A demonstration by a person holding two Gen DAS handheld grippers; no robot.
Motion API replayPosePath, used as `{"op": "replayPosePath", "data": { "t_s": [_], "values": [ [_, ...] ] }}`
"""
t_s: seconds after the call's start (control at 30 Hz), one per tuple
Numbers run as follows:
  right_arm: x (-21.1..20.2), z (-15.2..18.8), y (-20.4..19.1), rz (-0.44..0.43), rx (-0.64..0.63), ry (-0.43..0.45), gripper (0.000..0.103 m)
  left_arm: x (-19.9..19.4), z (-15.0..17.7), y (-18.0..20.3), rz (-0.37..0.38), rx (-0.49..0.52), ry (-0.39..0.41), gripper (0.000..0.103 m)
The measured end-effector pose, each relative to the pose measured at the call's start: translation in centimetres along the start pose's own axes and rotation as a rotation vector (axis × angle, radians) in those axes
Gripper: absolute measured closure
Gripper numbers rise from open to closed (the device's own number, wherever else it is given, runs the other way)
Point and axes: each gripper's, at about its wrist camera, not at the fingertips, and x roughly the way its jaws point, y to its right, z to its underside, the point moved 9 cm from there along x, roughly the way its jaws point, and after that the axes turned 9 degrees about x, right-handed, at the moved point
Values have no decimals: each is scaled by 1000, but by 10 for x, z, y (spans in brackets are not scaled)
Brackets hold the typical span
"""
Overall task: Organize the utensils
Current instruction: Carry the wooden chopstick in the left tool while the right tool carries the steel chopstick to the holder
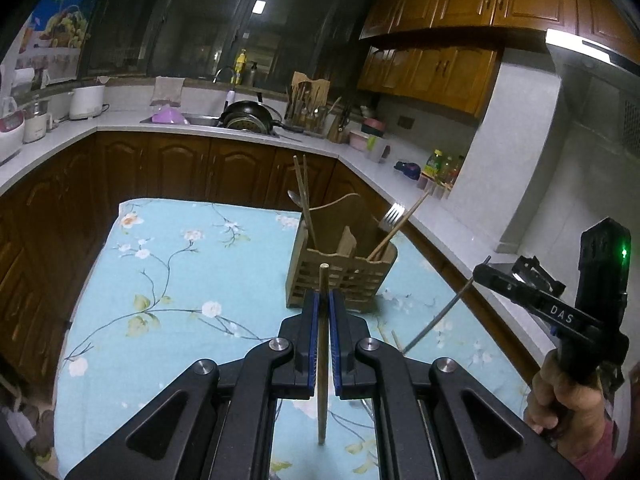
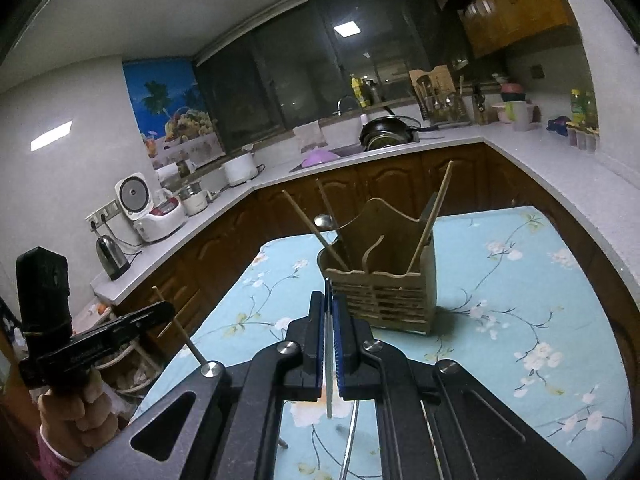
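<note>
A slatted wooden utensil holder [image 1: 340,280] [image 2: 384,300] stands on the flowered blue tablecloth [image 1: 180,280]. It holds wooden chopsticks [image 1: 302,192], a spoon [image 1: 293,198] and a fork [image 1: 394,216]. My left gripper [image 1: 323,300] [image 2: 166,312] hangs just before the holder, shut on a wooden chopstick [image 1: 322,360] [image 2: 180,328] that stands nearly upright between the pads. My right gripper [image 2: 328,300] [image 1: 482,274], to the right at about the same height, is shut on a thin grey metal chopstick [image 2: 328,364] [image 1: 436,318]. Both are held above the cloth.
Another thin metal utensil [image 2: 351,436] lies on the cloth under the right gripper. A white L-shaped counter [image 1: 440,216] wraps around the table's far and right sides, with a sink and black pan [image 1: 246,118], rice cookers [image 2: 156,216], a kettle [image 2: 112,258] and bottles [image 1: 434,164].
</note>
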Motion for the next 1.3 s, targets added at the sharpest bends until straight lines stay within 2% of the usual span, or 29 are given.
{"op": "replayPosePath", "data": {
  "t_s": [0.23, 0.53, 1.0, 1.13, 1.3],
  "values": [
    [-1, -4, 5, 7, 5, 10, 99, 4, -8, -2, -2, -7, 28, 100],
    [-7, -32, 11, 25, -8, 61, 99, 9, -36, -3, -3, 13, 86, 100],
    [-13, -117, 16, 68, -24, 221, 99, 34, -103, -13, -20, 34, 240, 100],
    [-7, -143, 25, 85, -6, 266, 99, 55, -120, -14, -42, 43, 275, 100],
    [5, -163, 37, 102, 10, 288, 99, 90, -126, -21, -70, 31, 301, 100]
  ]
}}
